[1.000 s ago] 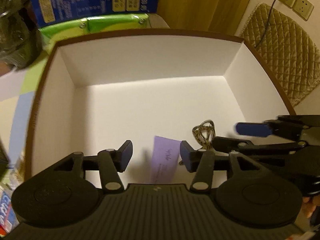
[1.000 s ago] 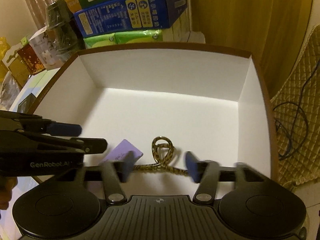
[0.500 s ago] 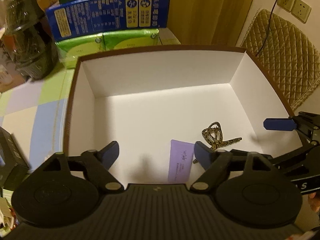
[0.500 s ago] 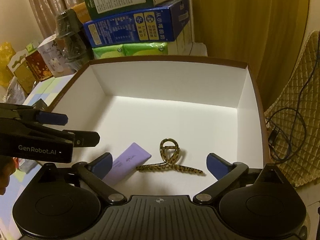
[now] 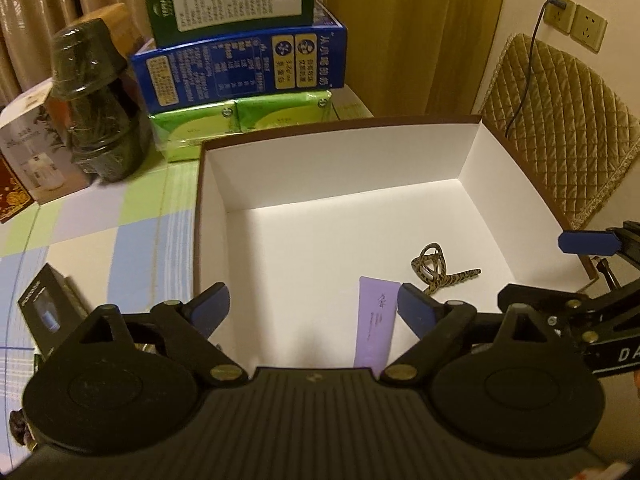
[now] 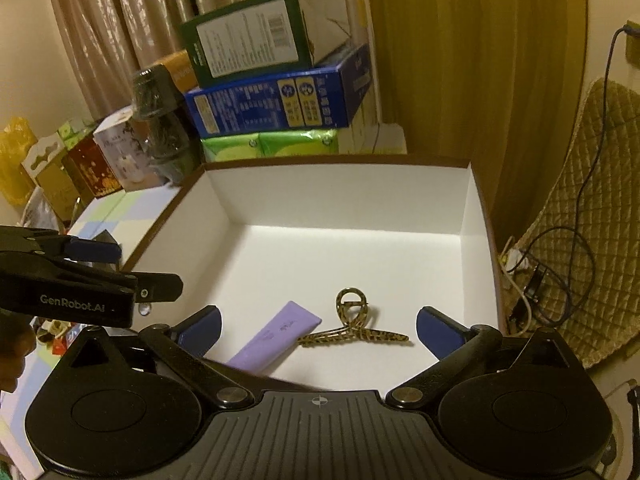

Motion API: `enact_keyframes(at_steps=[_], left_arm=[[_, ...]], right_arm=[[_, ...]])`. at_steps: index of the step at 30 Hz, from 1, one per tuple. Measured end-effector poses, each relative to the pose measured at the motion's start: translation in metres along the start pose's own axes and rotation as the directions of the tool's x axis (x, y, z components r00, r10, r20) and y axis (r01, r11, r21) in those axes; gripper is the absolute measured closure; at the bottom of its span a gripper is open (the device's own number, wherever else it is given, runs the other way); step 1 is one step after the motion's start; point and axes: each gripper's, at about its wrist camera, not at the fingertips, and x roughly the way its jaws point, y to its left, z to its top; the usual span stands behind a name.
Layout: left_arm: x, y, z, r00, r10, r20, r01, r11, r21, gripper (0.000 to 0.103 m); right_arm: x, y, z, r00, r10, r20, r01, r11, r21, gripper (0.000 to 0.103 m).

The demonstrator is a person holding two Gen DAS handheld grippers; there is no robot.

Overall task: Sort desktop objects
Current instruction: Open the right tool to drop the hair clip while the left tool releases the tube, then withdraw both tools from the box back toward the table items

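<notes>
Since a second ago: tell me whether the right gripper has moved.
Yes. The right gripper has pulled back and up from the box; its jaws, then close around the hair clip, now stand wide open.

Box (image 6: 476,216) was white inside, brown-rimmed. Hair clip (image 6: 354,326) was leopard-spotted gold and black. Card (image 6: 274,338) was lilac. Hand-held gripper fingers (image 6: 434,330) were black with blue pads. Counter (image 5: 100,232) cloth was checked green, blue, white. Stacked cartons: green (image 6: 256,36) over blue (image 6: 280,102). Cushion (image 5: 560,128) was quilted tan.
</notes>
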Motion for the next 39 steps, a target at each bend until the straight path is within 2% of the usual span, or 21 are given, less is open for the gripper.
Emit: enact_keyframes(at_steps=[12,21,34,39], left_arm=[[-0.06,0.008,-0.038,0.998,0.0,0.06,0.002,0.999,-0.033,0.011],[-0.095,0.024,-0.07,0.998,0.012,0.069,-0.008,0.998,-0.062,0.011],[-0.119,0.054,-0.097,0.998,-0.047,0.05,0.047,0.999,-0.003,0.011],[-0.125,0.075,-0.11,0.998,-0.044,0.035,0.044,0.999,0.01,0.011]], right_arm=[[-0.045,0.023,-0.02,0.998,0.001,0.064,-0.002,1.0,0.003,0.002],[-0.059,0.041,-0.039,0.999,0.016,0.042,-0.017,1.0,0.019,0.002],[-0.067,0.085,-0.063,1.0,-0.019,0.024,0.018,0.998,0.063,0.002],[-0.059,0.105,-0.075,1.0,-0.013,-0.006,0.014,0.996,0.084,0.002]])
